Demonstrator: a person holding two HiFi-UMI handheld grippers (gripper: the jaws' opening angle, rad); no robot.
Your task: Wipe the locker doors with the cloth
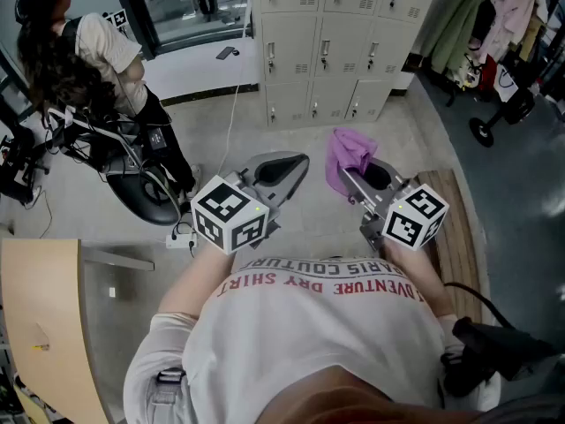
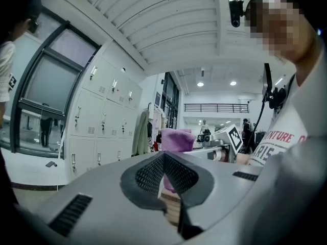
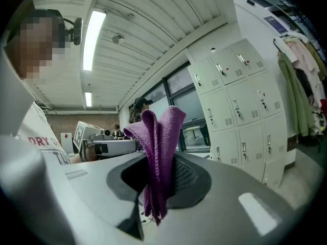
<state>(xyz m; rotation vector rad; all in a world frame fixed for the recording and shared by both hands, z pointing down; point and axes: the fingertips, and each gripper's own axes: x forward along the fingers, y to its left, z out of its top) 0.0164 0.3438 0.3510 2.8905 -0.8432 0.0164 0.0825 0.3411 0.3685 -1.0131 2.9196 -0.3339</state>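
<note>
A folded purple cloth [image 1: 349, 156] is pinched in my right gripper [image 1: 353, 181], which is shut on it; in the right gripper view the cloth [image 3: 157, 154] sticks up between the jaws. My left gripper [image 1: 284, 168] is held level beside it with its jaws closed together and nothing in them [image 2: 163, 160]. The white locker doors [image 1: 335, 42] stand ahead, about a step away, several rows of small doors with handles. From the left gripper view the lockers [image 2: 97, 121] lie to the left and the cloth [image 2: 176, 139] to the right.
A person [image 1: 97, 69] stands at the left by a dark stand with cables. A clothes rack [image 1: 508, 16] with hanging garments is at the right, lockers' side. A wooden bench [image 1: 455, 237] lies under my right arm. A pale table corner [image 1: 44, 325] sits at lower left.
</note>
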